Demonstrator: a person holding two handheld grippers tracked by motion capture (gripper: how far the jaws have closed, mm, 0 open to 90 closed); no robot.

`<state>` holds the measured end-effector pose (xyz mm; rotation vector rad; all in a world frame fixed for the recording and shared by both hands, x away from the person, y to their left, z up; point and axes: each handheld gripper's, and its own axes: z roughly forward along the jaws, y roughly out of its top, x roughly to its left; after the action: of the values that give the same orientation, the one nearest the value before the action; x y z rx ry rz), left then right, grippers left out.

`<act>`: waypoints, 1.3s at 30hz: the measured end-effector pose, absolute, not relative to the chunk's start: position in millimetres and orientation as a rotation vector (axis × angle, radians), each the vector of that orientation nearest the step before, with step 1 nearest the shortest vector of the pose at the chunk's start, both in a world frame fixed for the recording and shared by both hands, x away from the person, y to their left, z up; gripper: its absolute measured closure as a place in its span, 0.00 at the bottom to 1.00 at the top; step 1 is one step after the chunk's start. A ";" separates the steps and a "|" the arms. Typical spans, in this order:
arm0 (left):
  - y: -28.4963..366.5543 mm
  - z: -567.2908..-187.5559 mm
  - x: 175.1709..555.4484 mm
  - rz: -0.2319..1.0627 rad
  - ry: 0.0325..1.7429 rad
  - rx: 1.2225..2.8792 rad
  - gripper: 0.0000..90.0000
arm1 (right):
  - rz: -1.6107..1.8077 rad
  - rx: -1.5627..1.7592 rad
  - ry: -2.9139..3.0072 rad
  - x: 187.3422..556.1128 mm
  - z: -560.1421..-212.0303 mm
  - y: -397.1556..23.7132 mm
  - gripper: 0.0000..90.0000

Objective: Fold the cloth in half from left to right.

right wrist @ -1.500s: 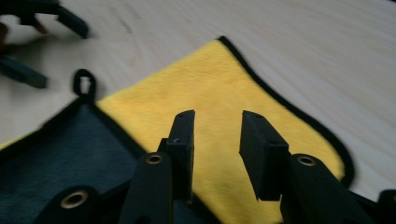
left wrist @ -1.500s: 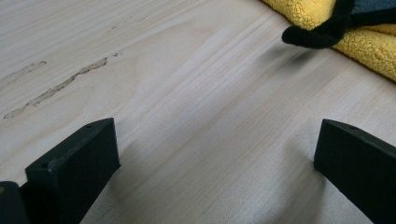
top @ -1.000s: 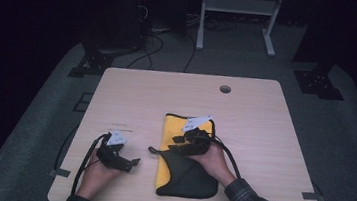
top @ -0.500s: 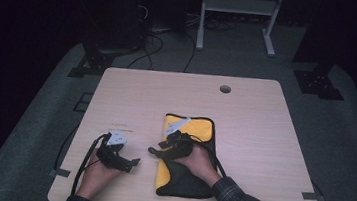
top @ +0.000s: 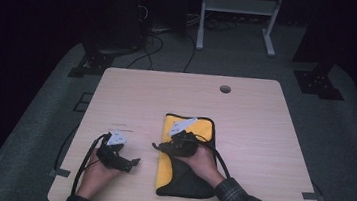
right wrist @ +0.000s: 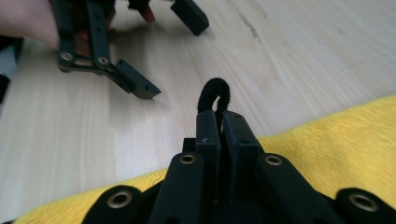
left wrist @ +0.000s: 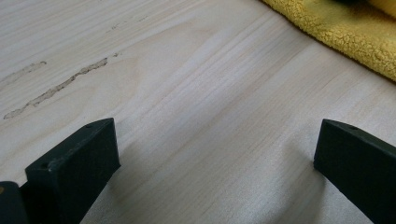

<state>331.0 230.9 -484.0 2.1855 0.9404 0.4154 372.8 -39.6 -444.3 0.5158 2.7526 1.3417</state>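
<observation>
- A pale wooden table [top: 131, 95] fills the middle of the high view, with a round cable hole [top: 225, 89] near its far edge, right of centre.
- Faint scuff marks [left wrist: 56, 88] streak the wood grain at the upper left of the left gripper view.
- Grey carpet [top: 343, 138] surrounds the table on the left, right and far sides.
- A white metal frame [top: 236, 6] stands at the top centre, its two legs resting on the floor.
- Dark cables [top: 157, 48] trail across the floor at the upper left of centre.
- Black stand feet [top: 319, 82] sit at the right and another black base [top: 90, 63] at the left.
- The room behind is dark; light falls mainly on the table.
</observation>
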 end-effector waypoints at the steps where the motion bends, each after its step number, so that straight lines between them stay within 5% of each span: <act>1: 230.9 -484.0 331.0 0.416 0.941 2.185 0.00 | 1.357 0.521 2.740 370.8 -442.0 -45.1 0.96; 30: 230.8 -483.8 331.0 0.416 0.942 2.187 0.00 | 1.396 0.699 2.645 272.4 -430.4 -187.8 0.97; 39: 230.7 -483.7 330.7 0.417 0.944 2.187 0.00 | 1.425 0.717 2.613 254.1 -431.0 -211.0 0.84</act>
<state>330.7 230.7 -483.7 2.1874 0.9443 0.4172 254.1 -211.0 -431.0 0.7167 2.6132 1.4248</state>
